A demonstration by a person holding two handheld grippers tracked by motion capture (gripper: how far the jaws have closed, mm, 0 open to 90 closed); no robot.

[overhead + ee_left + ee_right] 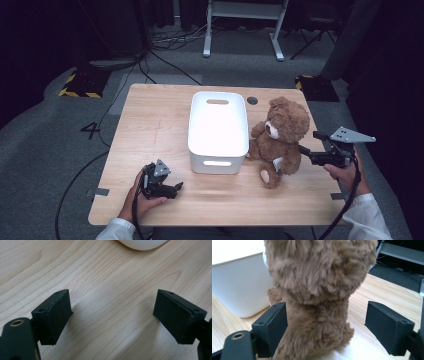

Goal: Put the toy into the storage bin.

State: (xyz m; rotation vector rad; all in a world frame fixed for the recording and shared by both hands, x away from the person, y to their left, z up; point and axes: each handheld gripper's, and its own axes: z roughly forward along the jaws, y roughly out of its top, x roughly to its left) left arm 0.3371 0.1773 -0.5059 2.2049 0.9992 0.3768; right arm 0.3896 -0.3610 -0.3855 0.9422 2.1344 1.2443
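Note:
A brown teddy bear sits upright on the wooden table, leaning against the right side of a white plastic bin. My right gripper is just behind the bear, on its right, held level above the table. In the right gripper view the bear's furry back stands between the wide-open jaws of the right gripper; the left pad is close to the fur and the right pad is well apart. My left gripper rests low near the table's front left, open, with bare wood between its jaws.
The bin's rounded corner lies ahead of the left gripper, and its side wall is beyond the bear. A round cable hole sits at the table's far edge. Cables and a desk frame are on the floor behind.

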